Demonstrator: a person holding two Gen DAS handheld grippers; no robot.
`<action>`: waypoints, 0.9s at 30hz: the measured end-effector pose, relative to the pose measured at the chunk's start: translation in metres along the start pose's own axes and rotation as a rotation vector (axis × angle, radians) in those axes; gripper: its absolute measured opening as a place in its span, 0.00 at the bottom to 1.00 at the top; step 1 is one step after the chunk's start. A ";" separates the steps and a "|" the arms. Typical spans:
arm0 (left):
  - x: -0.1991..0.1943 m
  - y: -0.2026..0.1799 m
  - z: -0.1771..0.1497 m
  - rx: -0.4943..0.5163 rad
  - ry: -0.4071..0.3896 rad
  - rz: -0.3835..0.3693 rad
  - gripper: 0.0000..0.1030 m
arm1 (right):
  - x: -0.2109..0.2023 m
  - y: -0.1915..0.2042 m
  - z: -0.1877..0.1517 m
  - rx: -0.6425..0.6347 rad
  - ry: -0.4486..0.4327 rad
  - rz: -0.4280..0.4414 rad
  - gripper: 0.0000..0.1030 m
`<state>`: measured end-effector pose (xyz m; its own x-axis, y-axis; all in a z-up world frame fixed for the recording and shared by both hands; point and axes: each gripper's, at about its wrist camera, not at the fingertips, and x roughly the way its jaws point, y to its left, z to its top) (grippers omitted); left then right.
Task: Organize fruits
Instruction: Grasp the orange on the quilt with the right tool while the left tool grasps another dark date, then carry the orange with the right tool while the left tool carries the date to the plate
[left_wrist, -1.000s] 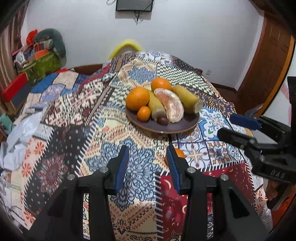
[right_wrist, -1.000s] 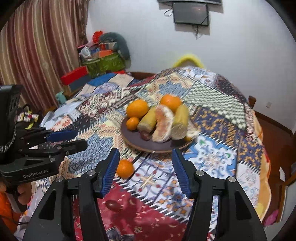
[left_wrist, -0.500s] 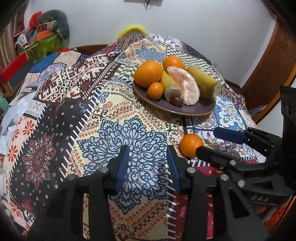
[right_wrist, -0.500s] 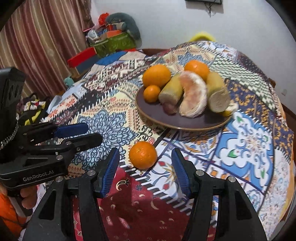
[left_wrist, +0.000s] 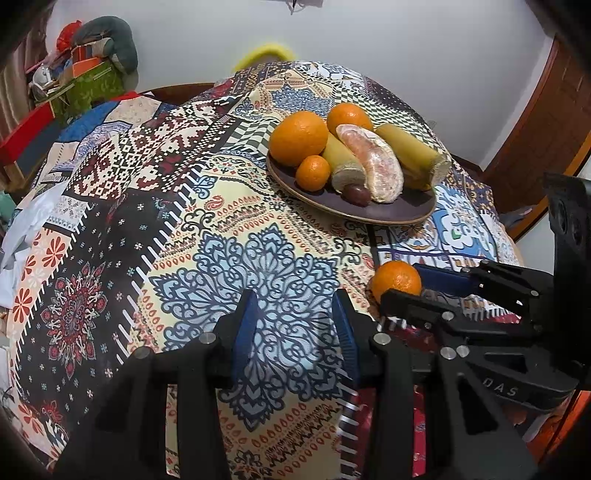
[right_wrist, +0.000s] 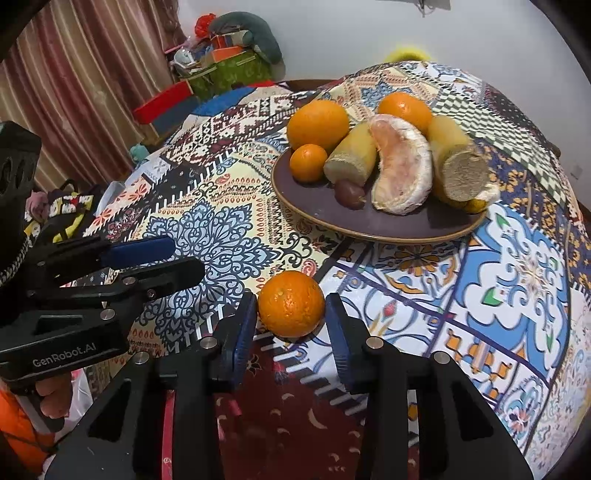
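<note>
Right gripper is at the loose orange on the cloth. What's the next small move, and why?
Probably a short, straight lift. The right gripper has just been closing its jaws, with the loose orange between them and the pads at its sides. The orange sits on the tablecloth, just short of the plate of fruit.

Both grippers came down toward the table. The right gripper (right_wrist: 290, 317) moved in around the loose orange (right_wrist: 290, 303) near the table's front edge, and its jaws have just been closing, so the blue pads (right_wrist: 246, 325) now stand against the orange's sides.
</note>
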<state>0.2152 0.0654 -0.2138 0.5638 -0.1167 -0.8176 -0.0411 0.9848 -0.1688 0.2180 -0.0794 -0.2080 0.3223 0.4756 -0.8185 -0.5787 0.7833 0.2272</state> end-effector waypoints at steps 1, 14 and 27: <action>-0.002 -0.003 -0.001 0.003 -0.001 -0.006 0.41 | -0.004 -0.002 -0.001 0.006 -0.008 -0.004 0.34; -0.027 -0.053 -0.021 0.075 0.016 -0.064 0.49 | -0.088 -0.028 -0.031 0.070 -0.142 -0.120 0.34; -0.020 -0.087 -0.043 0.119 0.071 -0.071 0.49 | -0.116 -0.028 -0.052 0.097 -0.184 -0.139 0.34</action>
<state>0.1721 -0.0237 -0.2066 0.5017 -0.1907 -0.8438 0.0974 0.9816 -0.1640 0.1578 -0.1775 -0.1470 0.5300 0.4186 -0.7375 -0.4472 0.8769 0.1764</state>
